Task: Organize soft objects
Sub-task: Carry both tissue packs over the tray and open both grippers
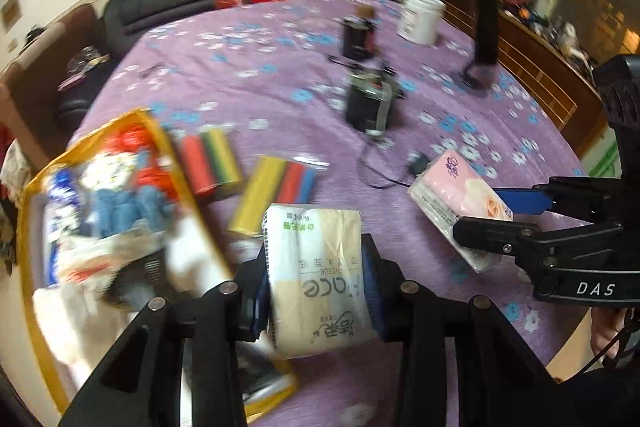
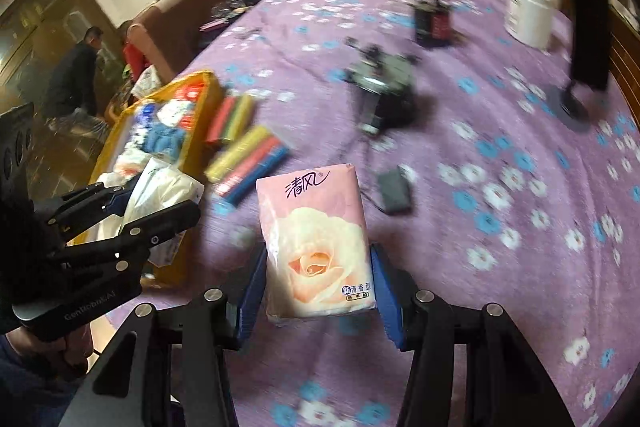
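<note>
Left gripper (image 1: 316, 283) clamps a cream plastic-wrapped tissue pack with grey lettering (image 1: 316, 267) between its blue pads, lifted clear of the purple flower-printed tablecloth surface (image 1: 248, 75) just beside the yellow-rimmed clear storage bag (image 1: 168, 147). Right gripper (image 2: 318, 275) is closed on a pink tissue pack printed with a pale rose (image 2: 316, 247), held in the air further from that bag, on the side away from the left gripper.

Both packs look light and squashy: the film wrap is smooth and probably slippery, and the paper inside gives under pressure, so a hold across the narrow sides near the middle, as both grippers have now, seems the safest. Squeezing harder would only crumple them; nothing here seems fragile.

Counted: two tissue packs in the grippers, one each. Two clear packets of coloured sponge strips lie on the surface next to the bag, a red, black, green and yellow one (image 1: 210, 163) touching its rim and a yellow, red and blue one (image 1: 276, 187) just beyond. One bag, already holding several soft items too blurred to count.
</note>
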